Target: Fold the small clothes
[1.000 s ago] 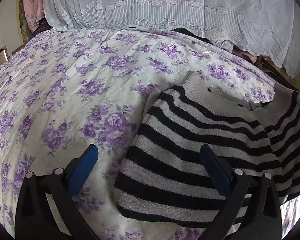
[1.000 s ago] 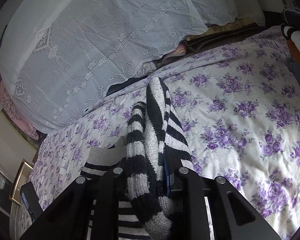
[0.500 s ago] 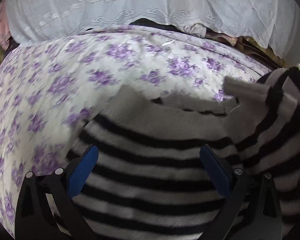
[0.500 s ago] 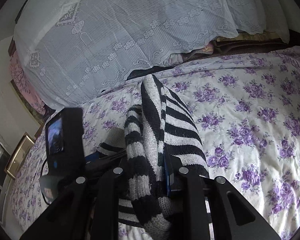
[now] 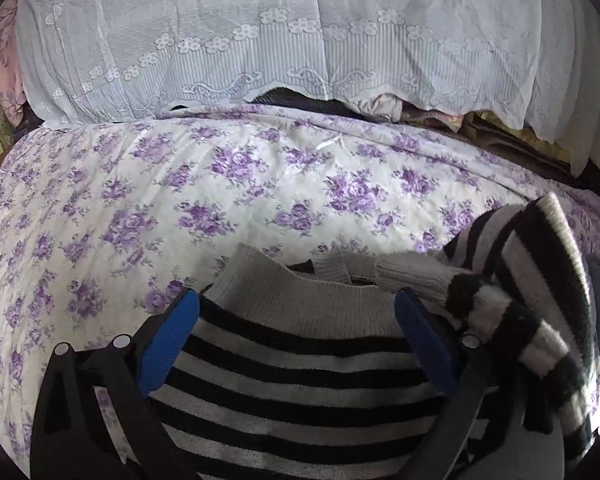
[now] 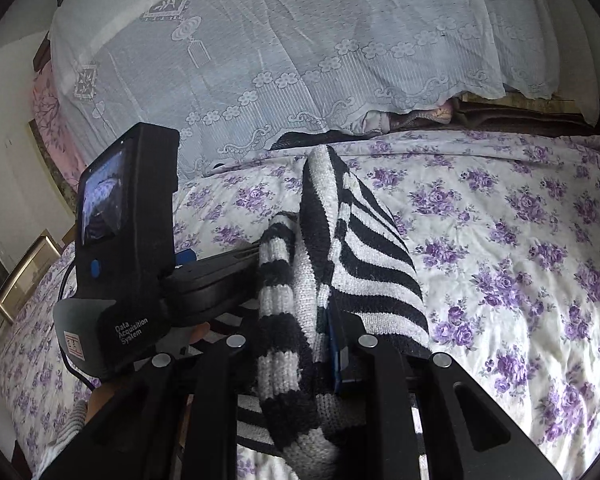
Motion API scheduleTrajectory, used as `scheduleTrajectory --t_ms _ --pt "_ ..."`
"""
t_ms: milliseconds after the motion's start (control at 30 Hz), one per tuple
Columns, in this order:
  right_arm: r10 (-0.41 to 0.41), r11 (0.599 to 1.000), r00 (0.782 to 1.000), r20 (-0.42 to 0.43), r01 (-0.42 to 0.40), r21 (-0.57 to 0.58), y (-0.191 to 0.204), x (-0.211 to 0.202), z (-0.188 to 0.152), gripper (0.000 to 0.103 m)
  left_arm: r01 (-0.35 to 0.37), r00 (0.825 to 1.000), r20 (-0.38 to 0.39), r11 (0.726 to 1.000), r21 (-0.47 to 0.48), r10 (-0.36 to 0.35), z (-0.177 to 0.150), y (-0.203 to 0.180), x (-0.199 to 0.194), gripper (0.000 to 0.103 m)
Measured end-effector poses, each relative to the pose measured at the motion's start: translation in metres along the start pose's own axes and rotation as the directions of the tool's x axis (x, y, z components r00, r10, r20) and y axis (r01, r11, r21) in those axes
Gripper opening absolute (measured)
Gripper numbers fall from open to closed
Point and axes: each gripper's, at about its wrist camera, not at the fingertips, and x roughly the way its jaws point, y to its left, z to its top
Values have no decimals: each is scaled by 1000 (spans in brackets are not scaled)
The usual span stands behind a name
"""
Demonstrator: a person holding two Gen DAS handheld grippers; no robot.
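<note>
Much of the striped sweater point(image 5: 300, 376) is cut off: in the left wrist view its lower part runs out under the frame's bottom edge, and its right side is bunched into a raised fold whose far end cannot be followed. It lies on the floral bedspread point(image 5: 180, 200), grey neckline toward the far side. The left gripper point(image 5: 298, 312) stands over it with blue pads point(image 5: 168, 344) wide apart; its jaws have just been closing a little, the sweater's upper body beneath and between them, with neither pad pressing on it. In the right wrist view the right gripper point(image 6: 300, 344) is clamped on a thick gathered fold of the same sweater point(image 6: 340, 248) — the cloth hides most of both pads, only a blue sliver showing. The left gripper's body point(image 6: 128, 240) with its small screen blocks the left of that view, and a bit of a hand point(image 6: 100, 400) shows below it. Behind the bed a lace cloth point(image 5: 300, 32) drapes over a pile — only dark and pale edges of what lies under it peek out, too little to tell what they are.
</note>
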Motion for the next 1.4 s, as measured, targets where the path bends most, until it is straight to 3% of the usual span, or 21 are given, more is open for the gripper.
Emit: scheduleTrajectory --t_ms 200,400,633,800,867,967,1200,1267,1400 --pt "26 998 999 -20 -27 -51 29 5 9 23 -1 999 33 999 -51 3 5 27 -12 90" --pt "71 992 997 -37 -74 -104 71 18 7 25 -75 994 73 992 -101 82 3 68 -26 85" --pt "137 984 986 -95 -147 -104 112 55 -14 29 -132 991 -4 977 -166 133 -14 128 -8 84" --pt "151 979 977 -153 -169 -112 117 85 -36 42 -132 987 -115 973 -191 111 -33 153 26 85" --pt "171 973 971 -169 -193 -127 120 88 -43 54 -141 984 -137 973 -183 116 -38 154 33 85" --pt "219 960 961 -167 -243 -136 119 85 -46 63 -110 986 -148 973 -203 80 -39 158 33 85" --pt "357 923 926 -124 -370 -105 92 47 -37 73 -52 994 -105 981 -186 32 -32 157 10 87" --pt "373 917 923 -90 -382 -115 81 32 -36 76 12 995 -90 977 -214 -32 -30 160 0 88" --pt "290 943 957 -12 -287 -169 62 11 -37 76 160 980 -84 960 -228 -183 -26 153 -13 89"
